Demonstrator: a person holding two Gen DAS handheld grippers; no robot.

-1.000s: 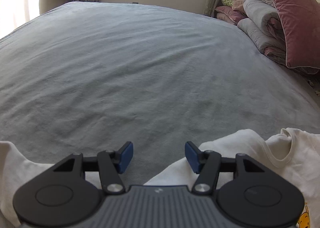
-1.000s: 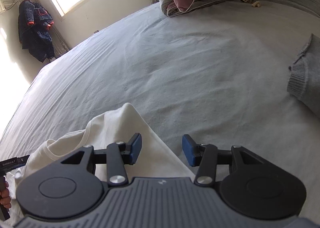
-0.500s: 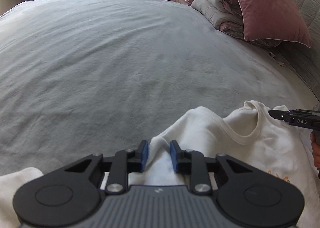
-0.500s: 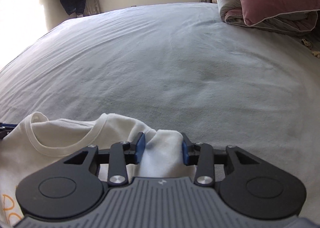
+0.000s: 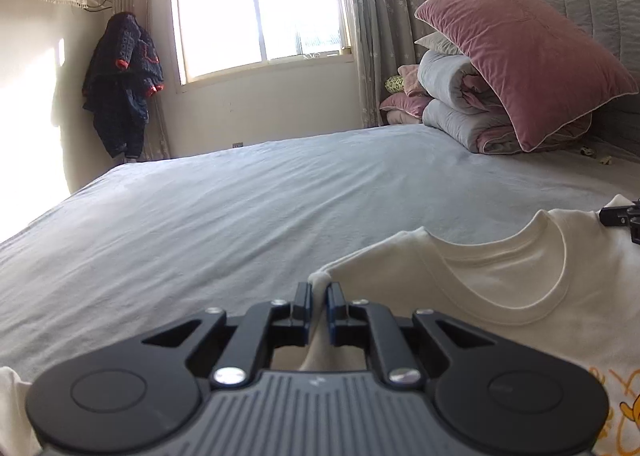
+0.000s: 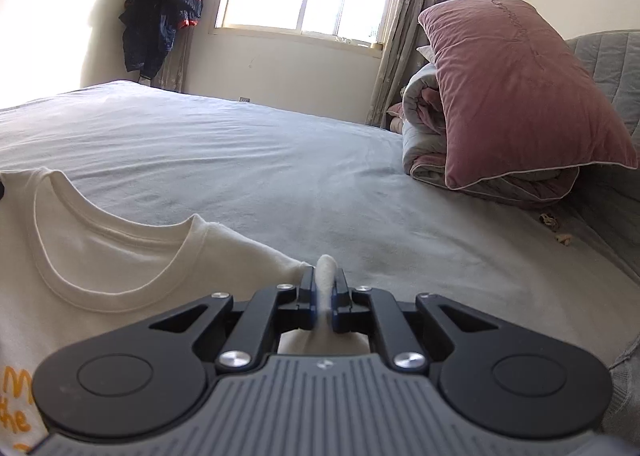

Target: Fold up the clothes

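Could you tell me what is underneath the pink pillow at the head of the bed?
The pink pillow rests on a folded grey duvet with pink lining; whatever lies beneath or behind that stack is covered.

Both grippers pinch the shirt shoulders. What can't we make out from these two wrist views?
- T-shirt below the chest: left view, cut by the frame edge and left gripper body.
- Orange print: right view, cut by the edge.
- Right gripper grip depth: right view, hidden between its jaws.

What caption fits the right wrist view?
Right gripper pinches the cream T-shirt at one shoulder, above the grey bed.
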